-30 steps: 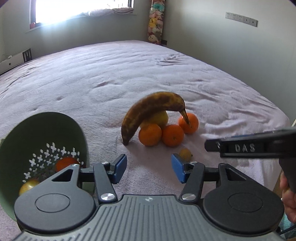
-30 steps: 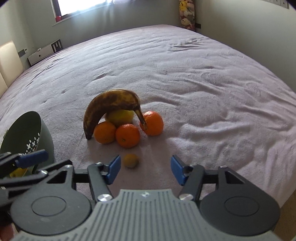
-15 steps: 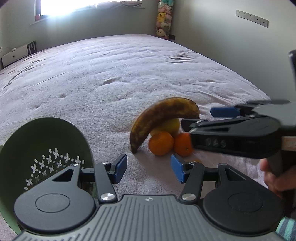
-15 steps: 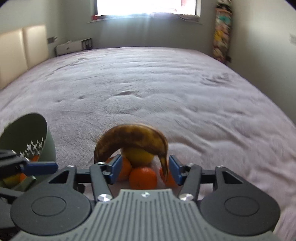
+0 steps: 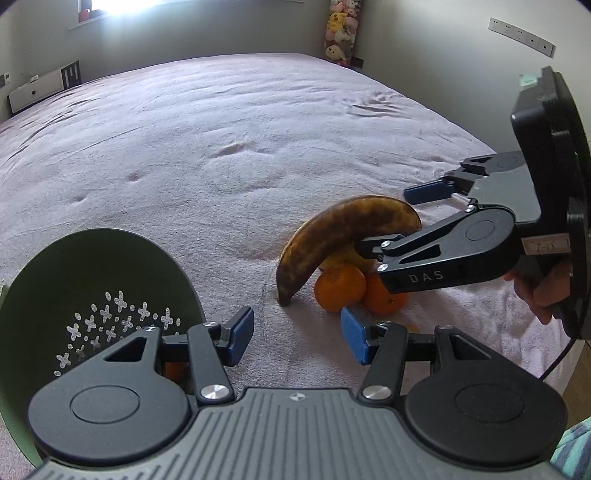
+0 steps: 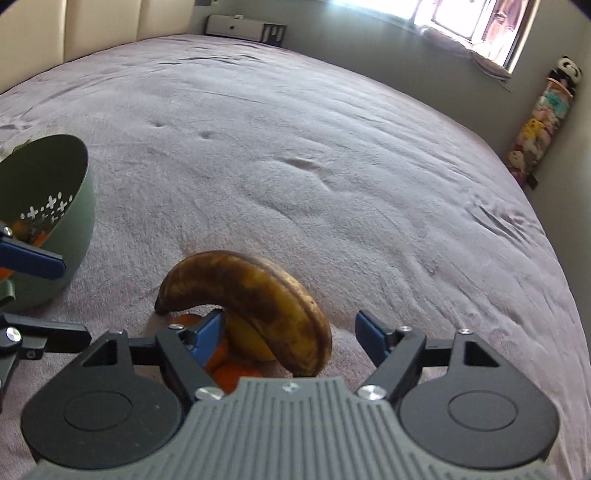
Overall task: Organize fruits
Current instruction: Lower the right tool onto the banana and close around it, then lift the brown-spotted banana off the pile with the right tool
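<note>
In the right wrist view, the right gripper [image 6: 288, 336] sits lowest in frame with its blue-padded jaws opening; the stem end of the brown-spotted overripe banana [image 6: 255, 295] lies between them, but the pads do not press on it, the left pad just beside the fruit and the right pad clear at 3 o'clock. Under the banana's arch sit a yellow round fruit [image 6: 247, 339] and small orange mandarins [image 6: 221, 358], partly hidden by the gripper body. At 9 o'clock stands the sage-green perforated plastic colander bowl [image 6: 74, 206], tipped on its side with orange fruit inside, and one blue finger of the other tool crosses in front of it.

In the left wrist view, the left gripper [image 5: 297, 338] hovers about half open over the mauve fleece bedspread [image 5: 221, 147], holding nothing. The colander [image 5: 44, 280] lies touching it at 9 o'clock. Just beyond, toward 1 o'clock, the banana [image 5: 343, 229] leans over two mandarins [image 5: 340, 286], and the right gripper [image 5: 391, 221] straddles it from 3 o'clock, held by a person's hand [image 5: 543, 295]. Far off, a stack of plush toys [image 5: 340, 29] stands in the corner at 12 o'clock.
</note>
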The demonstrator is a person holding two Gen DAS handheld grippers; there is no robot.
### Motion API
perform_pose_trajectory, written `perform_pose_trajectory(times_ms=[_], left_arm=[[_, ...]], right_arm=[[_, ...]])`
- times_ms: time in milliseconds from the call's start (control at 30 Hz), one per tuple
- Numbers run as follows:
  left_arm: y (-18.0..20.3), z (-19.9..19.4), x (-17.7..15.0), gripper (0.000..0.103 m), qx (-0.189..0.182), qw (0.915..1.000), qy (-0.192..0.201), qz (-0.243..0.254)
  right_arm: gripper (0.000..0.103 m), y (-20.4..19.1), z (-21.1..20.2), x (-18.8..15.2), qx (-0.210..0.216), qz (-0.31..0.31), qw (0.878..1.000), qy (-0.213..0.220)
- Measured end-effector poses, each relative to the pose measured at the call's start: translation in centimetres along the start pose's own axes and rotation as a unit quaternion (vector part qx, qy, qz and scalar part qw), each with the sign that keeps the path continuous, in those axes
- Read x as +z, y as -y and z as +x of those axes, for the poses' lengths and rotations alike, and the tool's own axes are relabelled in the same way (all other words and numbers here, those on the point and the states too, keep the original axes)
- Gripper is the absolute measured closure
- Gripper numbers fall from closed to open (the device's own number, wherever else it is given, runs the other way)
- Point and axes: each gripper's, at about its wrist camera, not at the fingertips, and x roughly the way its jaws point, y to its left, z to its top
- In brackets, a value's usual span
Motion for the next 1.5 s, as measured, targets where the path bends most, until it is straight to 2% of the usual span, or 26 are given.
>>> perform_pose_trajectory(times_ms=[133,267,333,633,800,1000,1067,1133,1200,1333,1500], left_arm=[[0.0,0.1,0.0,0.038,0.003,1.0,-0.002,0.0],[0.0,-0.1,0.1,0.038,0.005,1.0,-0.002,-0.001],[0.1,-0.2,0.1,0.038,0.004,1.0,-0.001,-0.003],[-0.1,-1.2,0.2,0.038,0.008,0.9999,0.0,-0.007],[-0.4,-2.1,0.2,0.038,0.008,0.9998,0.005,-0.017],[-1.2,-3.0,0.1,0.038,-0.008,0.9992,0.005,-0.039],[-1.5,-3.3,0.1,0.038,-0.01,0.9989,-0.002,-0.046],[-1.7,-3.6,0.0,0.038,-0.014,0.9984,-0.007,-0.055],[-1.6,-4.0,-0.2,0.038,-0.018,0.9982,-0.009,-0.056],[-0.8,-4.4,-0.6,0.038,-0.021,0.999,-0.015,-0.036],[-0.5,-3.8,-1.6,0.038,-0.023,0.9986,-0.04,-0.026]], right_arm=[[0.034,-0.2,1.1,0.2,0.009,-0.027,0.999,-0.014],[0.047,-0.6,1.5,0.1,0.007,-0.044,0.999,-0.029],[0.057,-0.5,1.2,0.2,-0.002,-0.042,0.999,-0.031],[0.067,-1.9,-1.1,1.2,-0.015,-0.029,0.999,-0.04],[0.07,-1.6,-2.1,2.1,0.001,0.045,0.997,-0.057],[0.07,-1.1,-3.9,1.0,0.021,0.156,0.986,-0.059],[0.07,-0.8,-4.7,0.0,0.036,0.216,0.974,-0.064],[0.07,-0.4,-5.5,-1.4,0.054,0.279,0.956,-0.068],[0.07,-0.5,-6.3,-2.8,0.065,0.318,0.943,-0.067],[0.07,-1.5,-7.9,-4.9,0.066,0.347,0.933,-0.063],[0.07,-2.8,-8.8,-7.5,0.058,0.352,0.931,-0.078]])
